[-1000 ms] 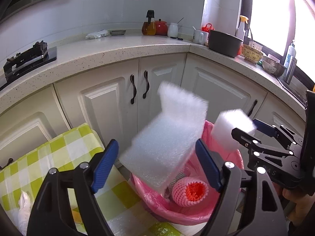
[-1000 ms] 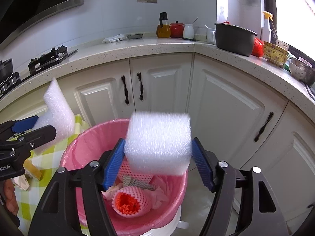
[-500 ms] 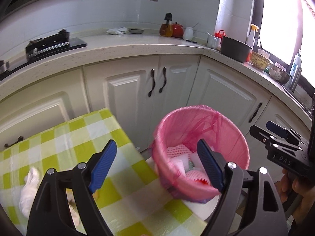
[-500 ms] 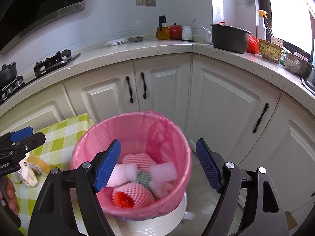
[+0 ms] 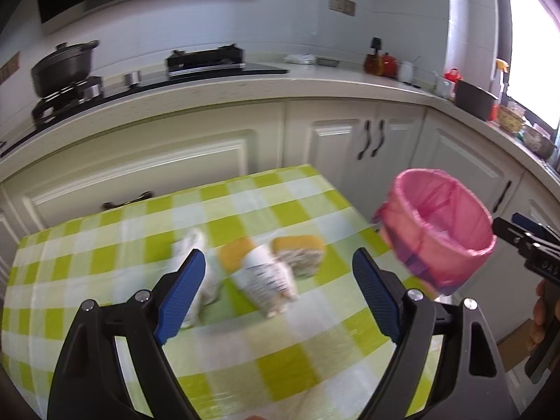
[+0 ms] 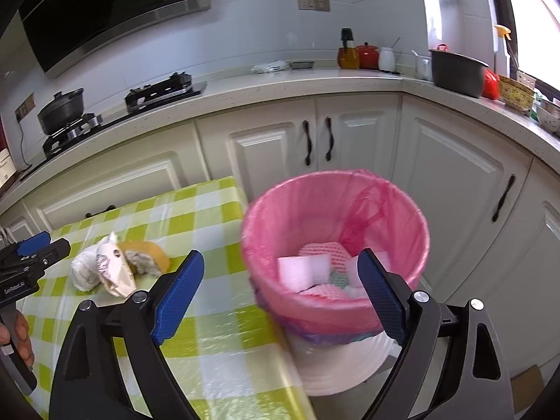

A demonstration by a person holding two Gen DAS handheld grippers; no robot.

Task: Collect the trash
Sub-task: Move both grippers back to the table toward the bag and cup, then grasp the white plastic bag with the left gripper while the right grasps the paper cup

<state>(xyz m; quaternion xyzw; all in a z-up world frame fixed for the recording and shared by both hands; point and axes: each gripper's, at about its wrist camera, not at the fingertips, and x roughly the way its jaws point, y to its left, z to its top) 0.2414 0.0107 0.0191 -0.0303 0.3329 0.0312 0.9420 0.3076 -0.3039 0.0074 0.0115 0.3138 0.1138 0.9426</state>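
Observation:
A trash bin with a pink liner (image 6: 336,245) stands on the floor right of the table; white foam pieces (image 6: 304,269) and pink mesh lie inside. It also shows in the left wrist view (image 5: 437,231). On the green checked tablecloth (image 5: 245,343) lie a crumpled white wrapper (image 5: 266,276), a yellow sponge piece (image 5: 297,248), another yellow piece (image 5: 234,253) and white crumpled paper (image 5: 192,245). My left gripper (image 5: 276,294) is open and empty, above the table facing this trash. My right gripper (image 6: 280,297) is open and empty, over the bin's near rim.
White kitchen cabinets (image 6: 315,147) stand behind the table and bin. The counter (image 6: 280,80) holds a gas hob with a black pot (image 6: 63,108), jars and a dark pot (image 6: 455,70). The table's right edge (image 6: 266,315) is close to the bin.
Both grippers let go of their white foam pieces, which now lie in the bin. The left gripper has swung left to face the table; the right has pulled back a little.

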